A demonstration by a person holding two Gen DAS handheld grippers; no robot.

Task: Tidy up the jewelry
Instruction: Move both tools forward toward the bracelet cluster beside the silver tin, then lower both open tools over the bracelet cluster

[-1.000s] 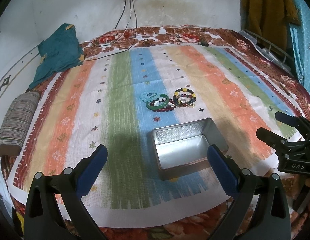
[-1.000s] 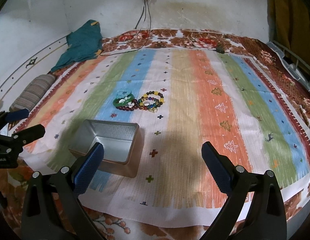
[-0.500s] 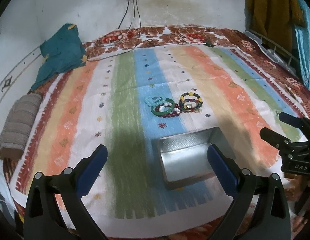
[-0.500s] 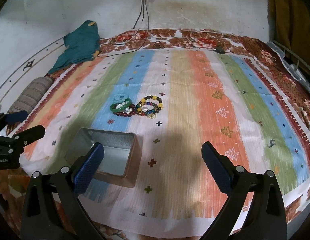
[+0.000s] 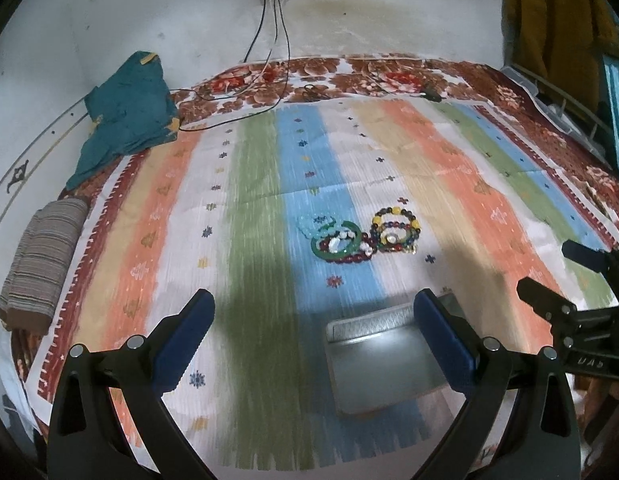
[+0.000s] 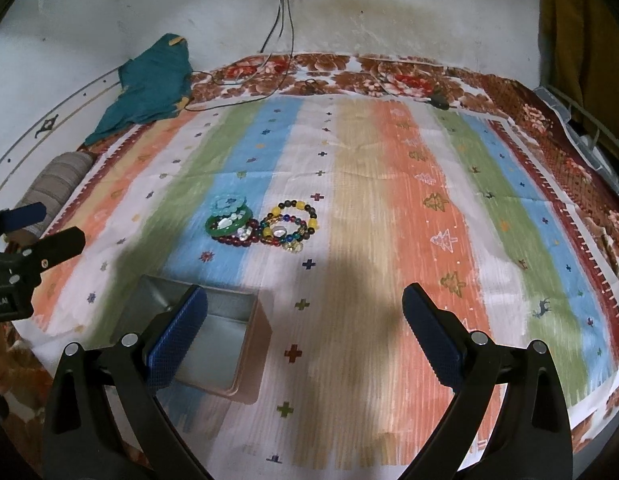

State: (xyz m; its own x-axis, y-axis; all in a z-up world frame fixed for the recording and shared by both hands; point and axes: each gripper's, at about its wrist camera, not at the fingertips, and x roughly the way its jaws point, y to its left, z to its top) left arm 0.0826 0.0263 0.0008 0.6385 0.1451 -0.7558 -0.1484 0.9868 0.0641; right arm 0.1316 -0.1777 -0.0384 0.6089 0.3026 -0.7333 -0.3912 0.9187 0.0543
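Beaded bracelets (image 6: 287, 224) lie beyond a rectangular metal tin (image 6: 213, 344) on striped cloth (image 6: 389, 184).

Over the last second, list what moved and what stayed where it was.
Both open grippers advanced over the striped cloth toward the bracelets: the left gripper and right gripper now see the metal tin lower and closer in view. Nothing was gripped or released. The bracelets and the empty tin lie as before.
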